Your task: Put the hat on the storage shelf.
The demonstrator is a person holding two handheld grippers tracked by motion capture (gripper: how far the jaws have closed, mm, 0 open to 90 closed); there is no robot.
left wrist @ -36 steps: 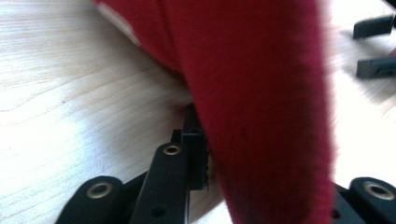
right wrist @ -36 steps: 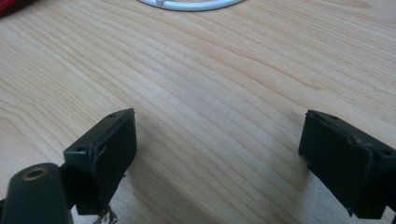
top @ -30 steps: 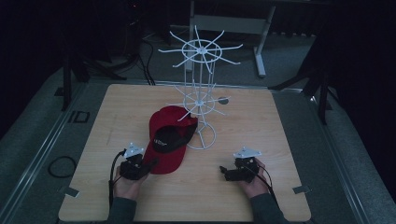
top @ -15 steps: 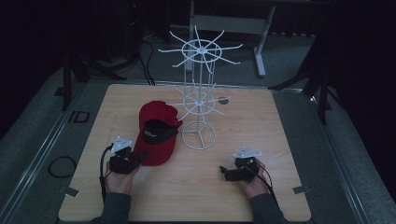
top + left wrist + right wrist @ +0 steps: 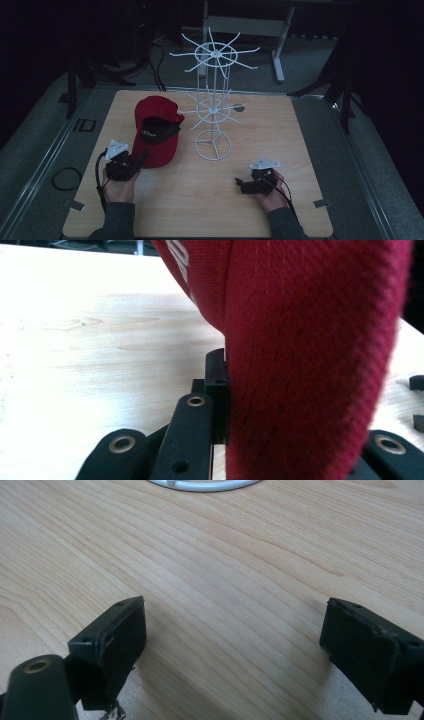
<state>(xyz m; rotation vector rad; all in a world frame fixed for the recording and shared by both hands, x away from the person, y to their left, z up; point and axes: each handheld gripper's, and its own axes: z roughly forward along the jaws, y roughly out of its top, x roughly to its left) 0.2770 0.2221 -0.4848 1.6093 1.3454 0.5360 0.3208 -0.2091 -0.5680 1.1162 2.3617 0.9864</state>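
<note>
Red cap (image 5: 156, 131) farther left now — in left claw (image 5: 141, 159)

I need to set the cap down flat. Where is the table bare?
Bare wood lies right of the wire rack, up to the table edge, and between the two grippers. It is crowded where the red cap sits beside the rack's ring base.

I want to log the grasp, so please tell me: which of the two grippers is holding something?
The left gripper, at the near left of the table, is shut on the brim of the red cap. The right gripper is open over bare wood.
</note>
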